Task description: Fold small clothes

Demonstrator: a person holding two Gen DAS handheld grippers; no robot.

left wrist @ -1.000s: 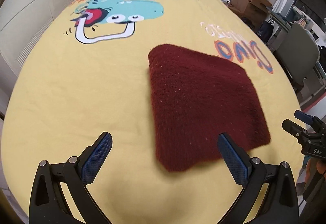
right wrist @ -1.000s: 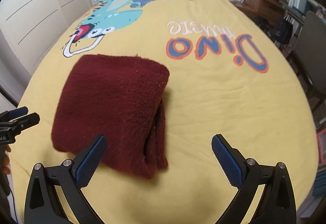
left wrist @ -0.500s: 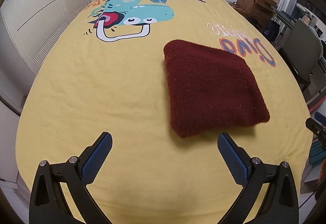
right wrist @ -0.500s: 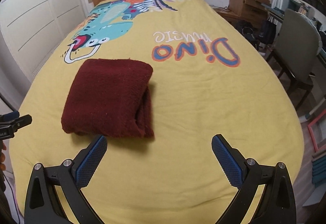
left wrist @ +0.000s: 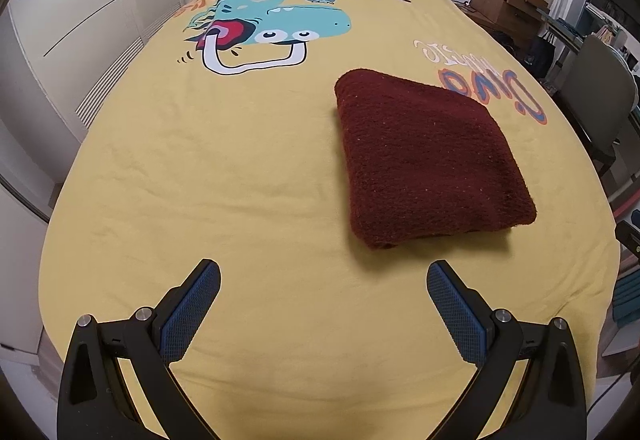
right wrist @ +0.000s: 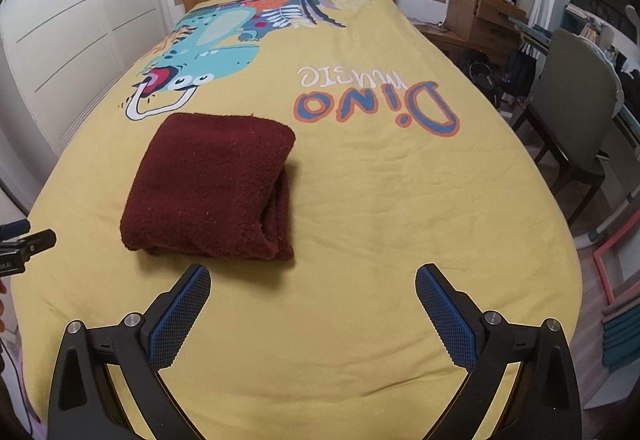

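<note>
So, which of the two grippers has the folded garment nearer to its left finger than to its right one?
The right gripper: the dark red garment lies just beyond its left fingertip. For the left gripper, it lies nearer the right finger.

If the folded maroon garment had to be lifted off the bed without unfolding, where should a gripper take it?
Probably the rounded fold of the maroon garment, coming from the right gripper side. There the layers wrap together; nearer along that side their loose edges show stacked and could splay if pinched alone. Both grippers are open and clear of it.
</note>
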